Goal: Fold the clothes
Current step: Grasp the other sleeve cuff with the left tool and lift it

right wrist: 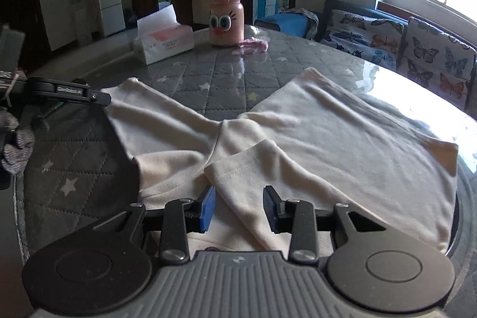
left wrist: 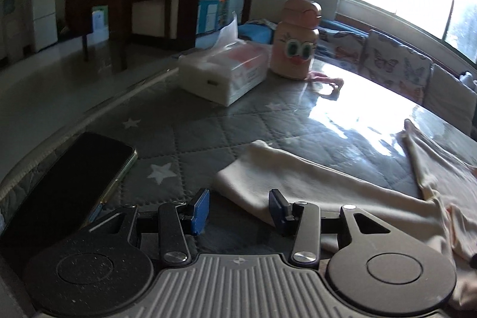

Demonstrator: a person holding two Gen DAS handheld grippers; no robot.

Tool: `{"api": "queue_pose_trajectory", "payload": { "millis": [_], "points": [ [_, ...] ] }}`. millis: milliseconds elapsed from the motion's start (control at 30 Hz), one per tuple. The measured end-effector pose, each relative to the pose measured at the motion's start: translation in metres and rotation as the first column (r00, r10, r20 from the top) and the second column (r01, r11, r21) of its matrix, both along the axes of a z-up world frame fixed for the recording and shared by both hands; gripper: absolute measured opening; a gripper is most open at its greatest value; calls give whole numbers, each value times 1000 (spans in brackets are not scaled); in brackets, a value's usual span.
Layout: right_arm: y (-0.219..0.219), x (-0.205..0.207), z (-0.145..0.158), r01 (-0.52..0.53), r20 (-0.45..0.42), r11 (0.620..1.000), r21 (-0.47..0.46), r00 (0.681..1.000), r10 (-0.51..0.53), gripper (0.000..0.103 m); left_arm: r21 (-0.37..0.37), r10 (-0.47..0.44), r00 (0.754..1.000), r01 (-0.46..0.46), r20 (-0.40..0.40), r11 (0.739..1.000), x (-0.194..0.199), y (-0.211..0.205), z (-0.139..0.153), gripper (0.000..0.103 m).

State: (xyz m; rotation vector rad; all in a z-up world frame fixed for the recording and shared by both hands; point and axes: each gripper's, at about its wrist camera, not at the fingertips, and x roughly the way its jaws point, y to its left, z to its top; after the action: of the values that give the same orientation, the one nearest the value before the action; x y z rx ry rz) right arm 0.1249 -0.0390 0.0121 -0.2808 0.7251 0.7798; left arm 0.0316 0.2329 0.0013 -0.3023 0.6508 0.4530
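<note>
Right gripper and left gripper, both apart, over cream shirt, sleeves splayed away

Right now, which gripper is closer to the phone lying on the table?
Left. The left gripper hovers open right beside the phone, at the shirt sleeve's end. The right gripper is over the shirt's middle, farther away.

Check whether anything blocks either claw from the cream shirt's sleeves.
Nothing visible does. The open left claw points at the cuff of the cream long-sleeved cotton shirt; the open right claw straddles the other sleeve. The black smartphone lies off to the left.
</note>
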Motion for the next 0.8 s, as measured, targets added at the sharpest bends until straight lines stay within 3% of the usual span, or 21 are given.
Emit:
{"api": "queue_pose_trajectory", "payload": {
  "millis": [100,167,267,400,533,633,800],
  "points": [
    [-6,-2,5,5,5,1000,11,1000,-5,35,6,16,1000,-16,-1,1000,4,4,0,40],
    [-10,-5,7,9,6,1000,20,1000,-10,35,9,24,1000,-24,-2,1000,6,6,0,25],
    [-15,-8,9,18,6,999,32,1000,-19,35,-5,33,999,-33,2,999,11,11,-1,10],
    [-29,-11,13,46,9,998,51,999,-47,35,-29,36,999,-35,34,999,15,9,12,6],
    [-45,-12,15,87,9,994,68,996,-88,35,-15,-52,992,54,119,998,18,-20,46,5],
    [-58,-12,17,123,6,989,79,992,-124,35,-7,-152,971,156,186,988,22,-51,73,5],
    [-84,-14,18,189,-3,976,107,982,-189,35,24,-329,906,335,266,942,37,-113,107,5]
  ]
}}
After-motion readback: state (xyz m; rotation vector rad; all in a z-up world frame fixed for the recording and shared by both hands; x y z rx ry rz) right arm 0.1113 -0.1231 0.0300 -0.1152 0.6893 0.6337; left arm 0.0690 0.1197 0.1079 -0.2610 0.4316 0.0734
